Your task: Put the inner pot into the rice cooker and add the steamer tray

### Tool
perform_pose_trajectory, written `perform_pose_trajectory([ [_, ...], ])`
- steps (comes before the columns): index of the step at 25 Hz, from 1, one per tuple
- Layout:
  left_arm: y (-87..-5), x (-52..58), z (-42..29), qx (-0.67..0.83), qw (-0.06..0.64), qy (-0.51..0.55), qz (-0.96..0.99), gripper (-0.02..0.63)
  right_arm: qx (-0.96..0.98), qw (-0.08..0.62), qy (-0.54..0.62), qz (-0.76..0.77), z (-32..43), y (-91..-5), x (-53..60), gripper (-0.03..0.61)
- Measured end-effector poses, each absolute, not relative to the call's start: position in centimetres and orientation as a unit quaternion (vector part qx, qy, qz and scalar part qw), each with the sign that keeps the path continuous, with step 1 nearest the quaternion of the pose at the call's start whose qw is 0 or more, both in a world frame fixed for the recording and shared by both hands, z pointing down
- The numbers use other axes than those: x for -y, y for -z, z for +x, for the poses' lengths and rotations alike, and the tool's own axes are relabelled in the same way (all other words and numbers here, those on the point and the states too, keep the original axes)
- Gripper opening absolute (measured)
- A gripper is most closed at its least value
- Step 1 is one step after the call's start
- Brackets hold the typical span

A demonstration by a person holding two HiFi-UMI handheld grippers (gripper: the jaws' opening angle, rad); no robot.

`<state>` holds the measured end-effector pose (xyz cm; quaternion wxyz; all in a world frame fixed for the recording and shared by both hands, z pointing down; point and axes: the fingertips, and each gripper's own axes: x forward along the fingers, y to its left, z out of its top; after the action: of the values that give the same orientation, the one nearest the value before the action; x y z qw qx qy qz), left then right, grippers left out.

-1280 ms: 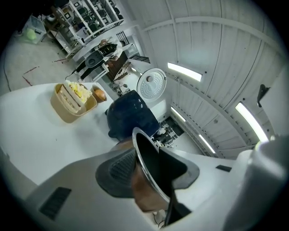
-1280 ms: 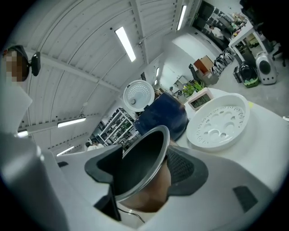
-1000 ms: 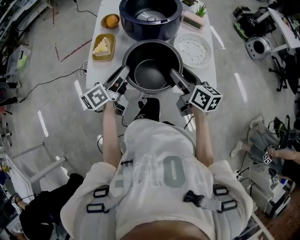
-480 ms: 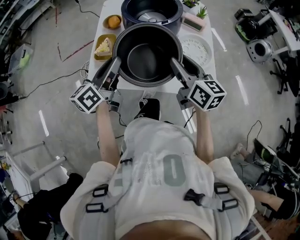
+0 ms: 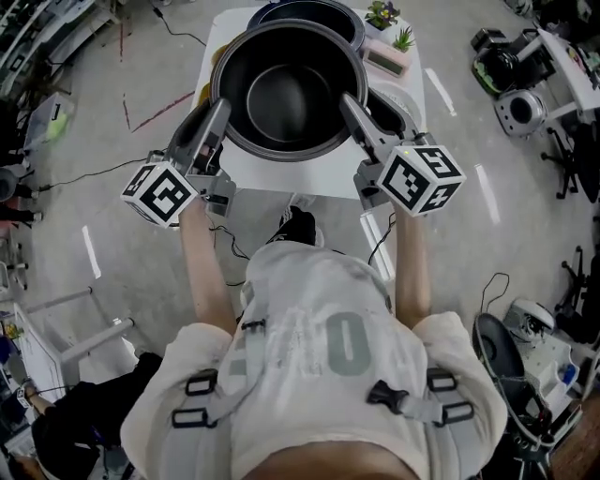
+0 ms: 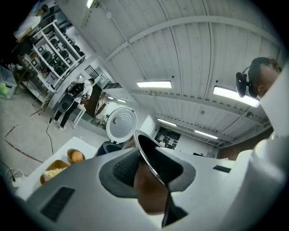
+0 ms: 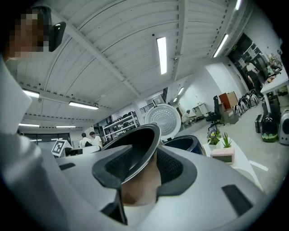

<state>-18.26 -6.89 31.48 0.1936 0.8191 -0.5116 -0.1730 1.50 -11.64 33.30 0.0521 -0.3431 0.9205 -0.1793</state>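
Left gripper [image 6: 151, 170] first: its jaws have just been closing, and they are clamped on the thin rim of the dark round metal inner pot [image 5: 286, 94], one ribbed pad inside the wall and one outside. Right gripper [image 7: 137, 168], same story on the opposite side: jaws just closing, pads pinched on the rim (the edge runs right between them). Both grippers point level, each with its marker cube [image 5: 161, 192] at the person's end. The inner pot hangs between them, mouth up, clear of the white table [image 5: 309, 176]. In the head view it covers much of the tabletop.

Just beyond it, the dark-blue rice cooker [image 5: 309, 7] peeks out past the pot's far rim. Its white round perforated lid [image 7: 162, 118] stands open. To the right of the cooker sit a small pink box [image 5: 389, 58] and little green potted plants [image 5: 382, 14]. Over on the table's left edge, the left gripper view catches a small dish with an orange round item [image 6: 76, 156]. A yellow dish of pale food [image 6: 53, 171] lies just beside it. Grey floor [image 5: 94, 141] all round, cables trailing across it.
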Motion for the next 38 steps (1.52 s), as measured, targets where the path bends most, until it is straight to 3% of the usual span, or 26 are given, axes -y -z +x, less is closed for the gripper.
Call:
perform_pose_trajectory([
  [15, -22.6, 15.2, -19.1, 0.493, 0.084, 0.147, 0.854, 0.109, -0.915, 0.081, 0.091, -0.384, 0.8, -24.0, 18.6, 0.147],
  [23, -22.1, 22.9, -19.2, 0.487, 0.098, 0.107, 0.862, 0.109, -0.896, 0.073, 0.122, -0.42, 0.9, -23.7, 25.3, 0.135],
  [38, -28.7, 30.2, -19.8, 0.497, 0.152, 0.033, 0.854, 0.112, -0.876, 0.018, 0.183, -0.445, 0.3, -29.8, 31.5, 0.135],
])
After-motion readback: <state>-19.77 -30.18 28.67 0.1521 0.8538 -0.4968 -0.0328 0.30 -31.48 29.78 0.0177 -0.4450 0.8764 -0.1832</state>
